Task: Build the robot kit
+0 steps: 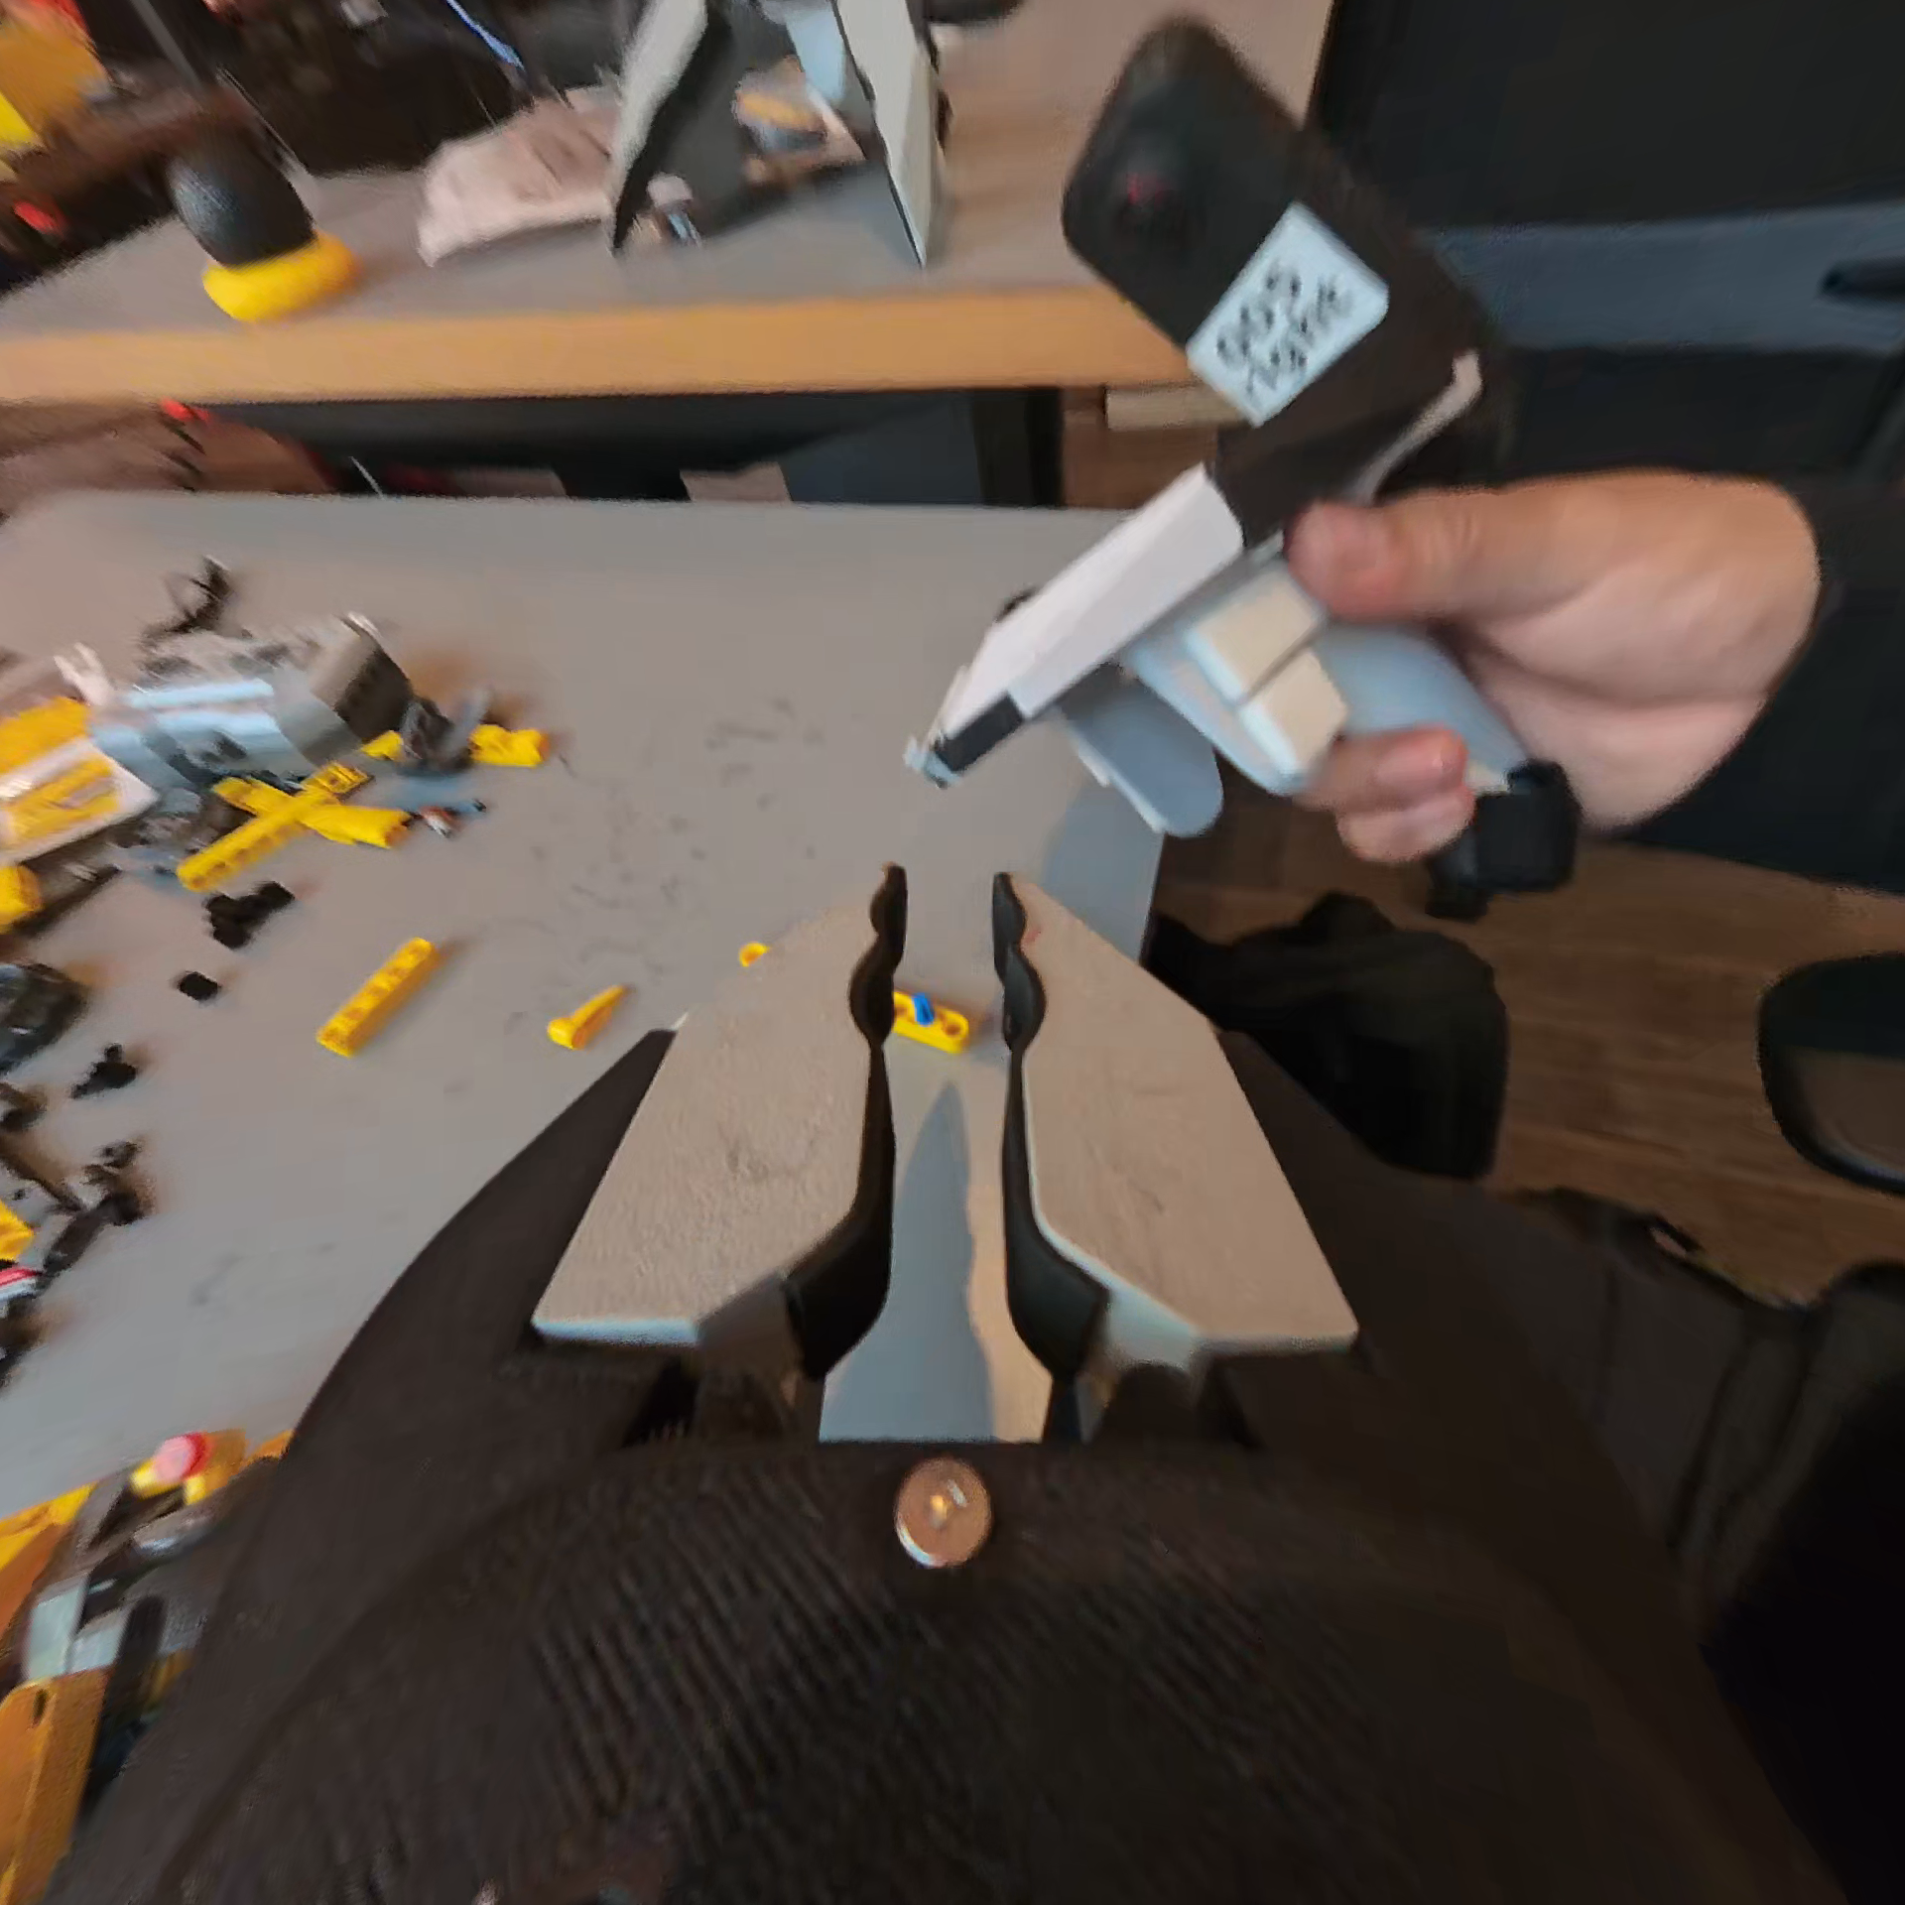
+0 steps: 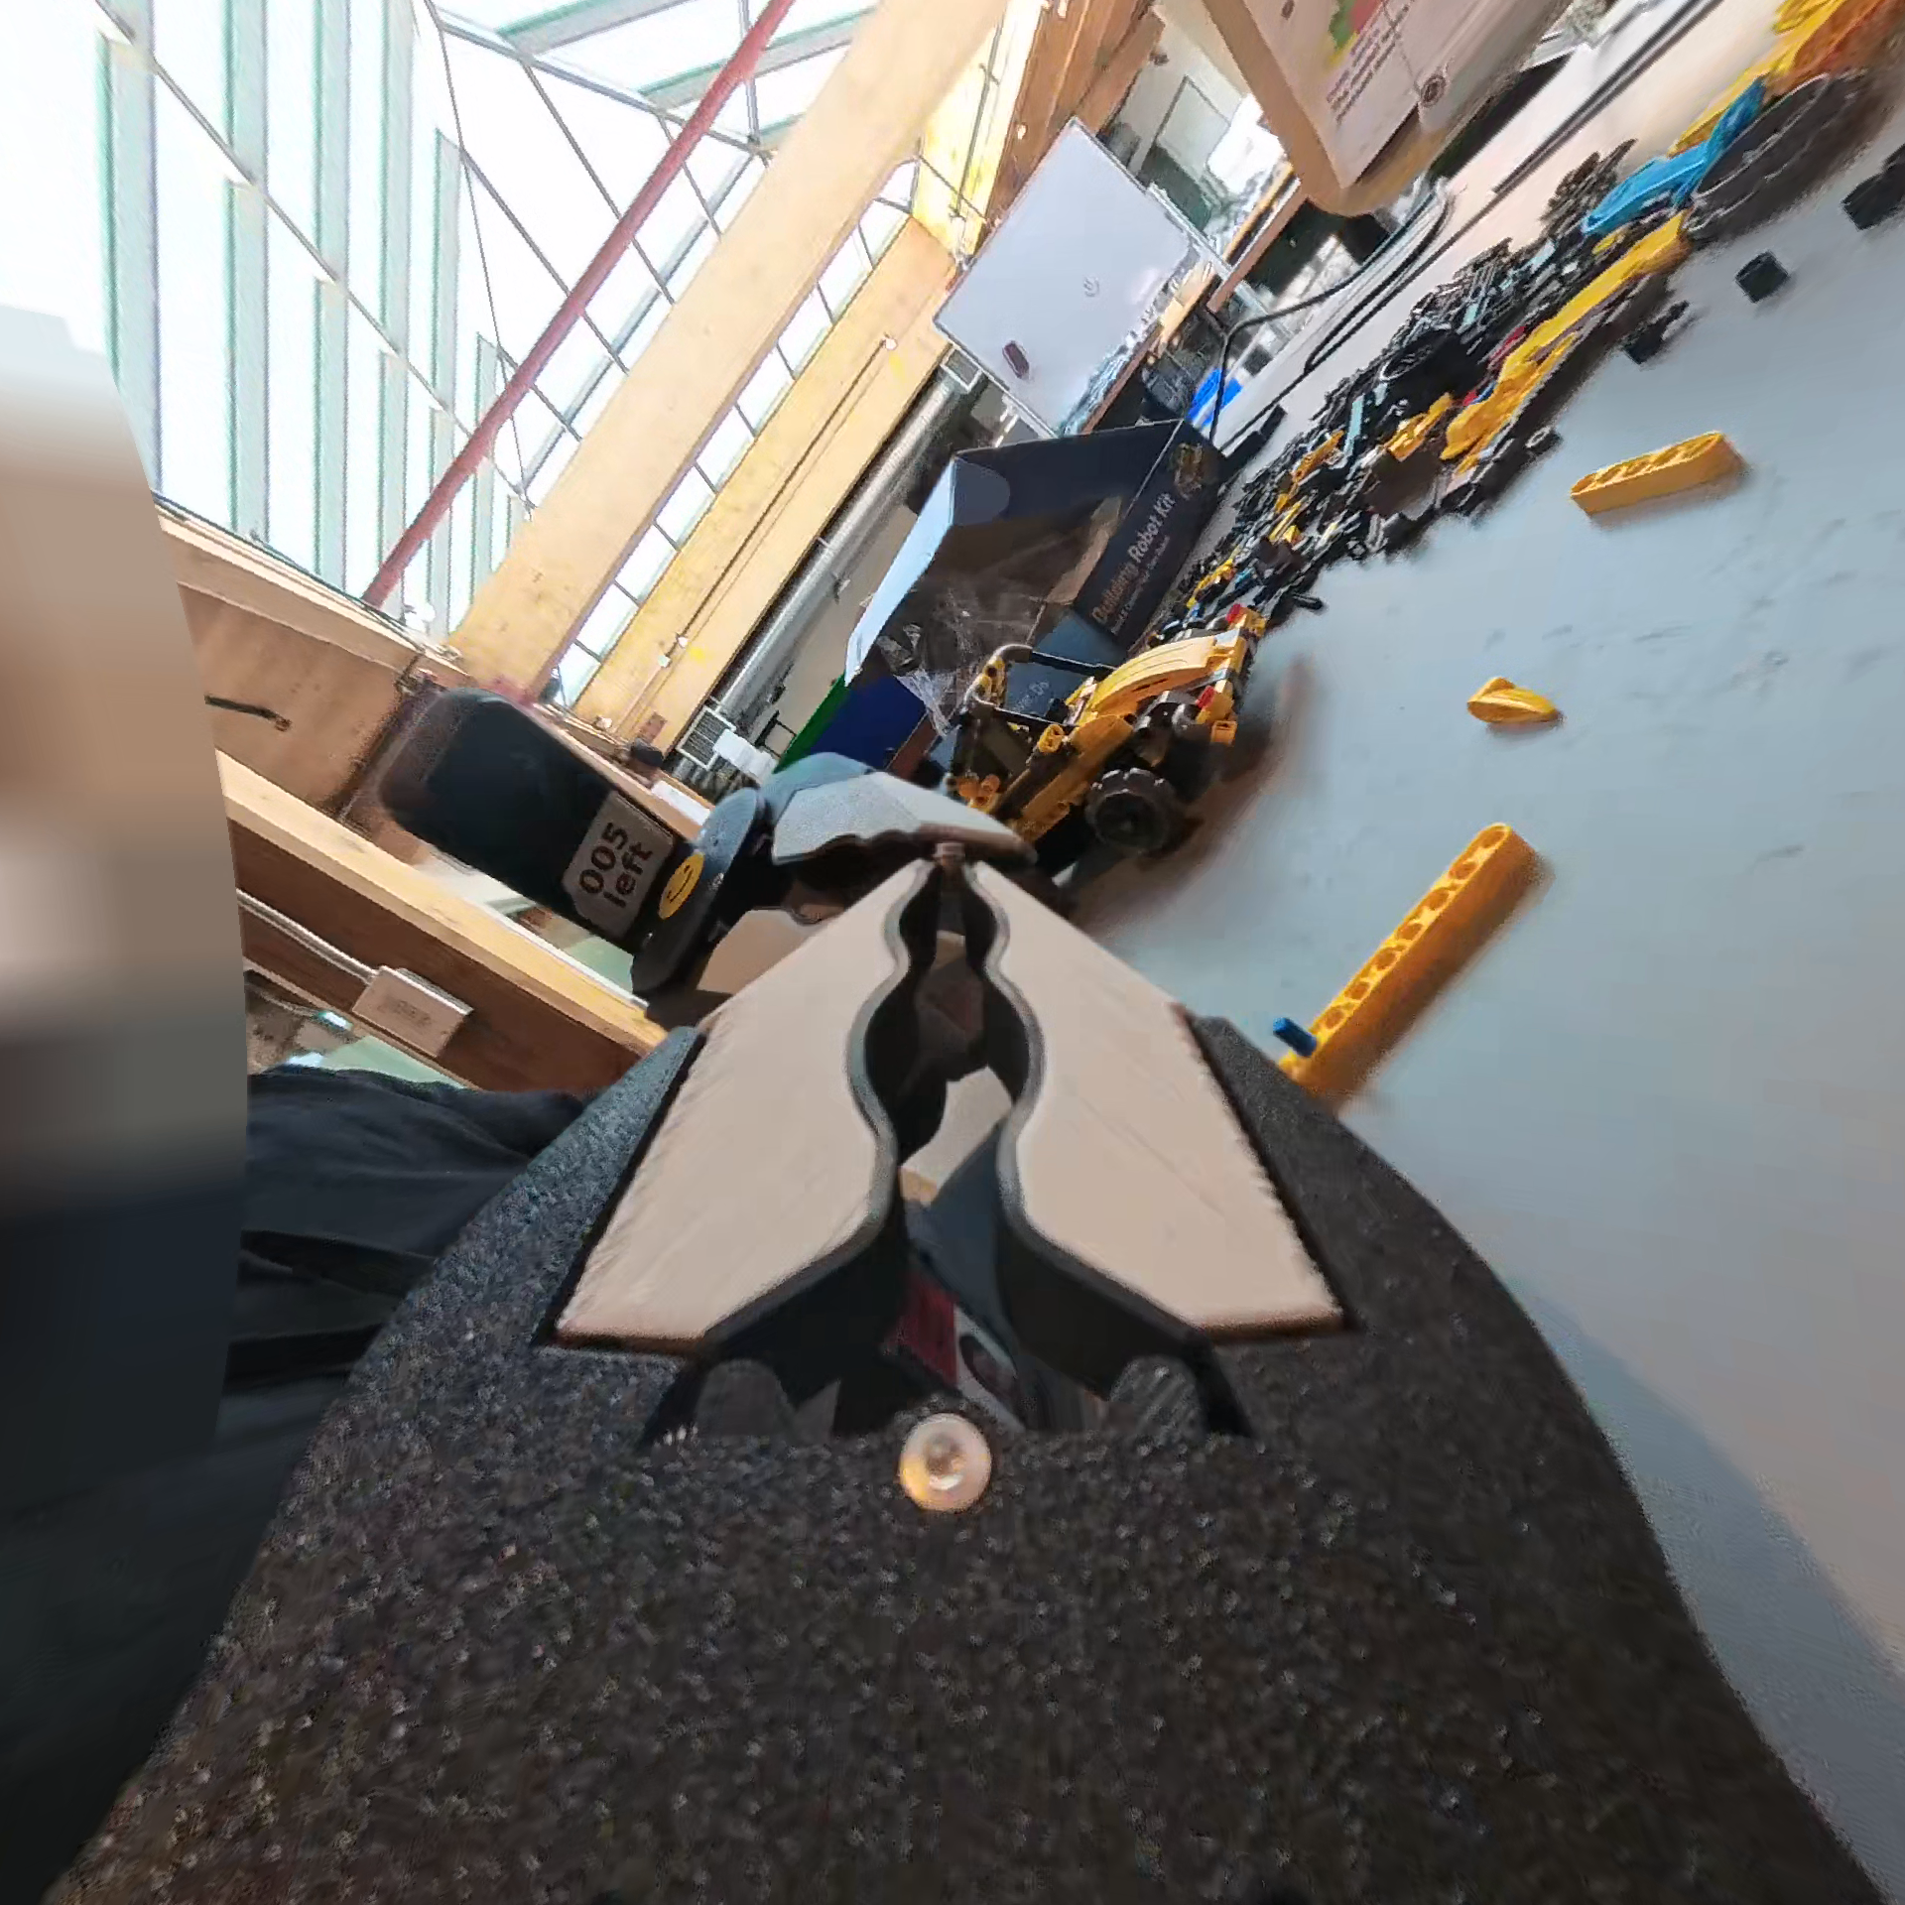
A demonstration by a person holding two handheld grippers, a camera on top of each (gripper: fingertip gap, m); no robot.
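My left gripper (image 1: 948, 895) hovers over the grey table (image 1: 722, 639) near its right edge, jaws a little apart and empty. Below its tips lies a small yellow piece with a blue pin (image 1: 933, 1015). My right gripper (image 2: 946, 871) is shut, and a tiny dark pin (image 2: 946, 851) sticks out from its tips. It also shows in the left wrist view (image 1: 928, 763), held by a hand (image 1: 1567, 639) up and to the right, above the table's edge. The left gripper shows in the right wrist view (image 2: 825, 814), just beyond the right tips.
Loose yellow beams (image 1: 376, 995) (image 2: 1423, 948) and a small yellow piece (image 1: 586, 1015) lie on the table. A pile of yellow, grey and black parts (image 1: 258, 722) is at left. A yellow vehicle model (image 2: 1124, 742) and a dark box (image 2: 1082, 536) stand farther along. A dark bag (image 1: 1330, 1031) is on the floor. My two grippers' fingertips are within a few centimetres of each other.
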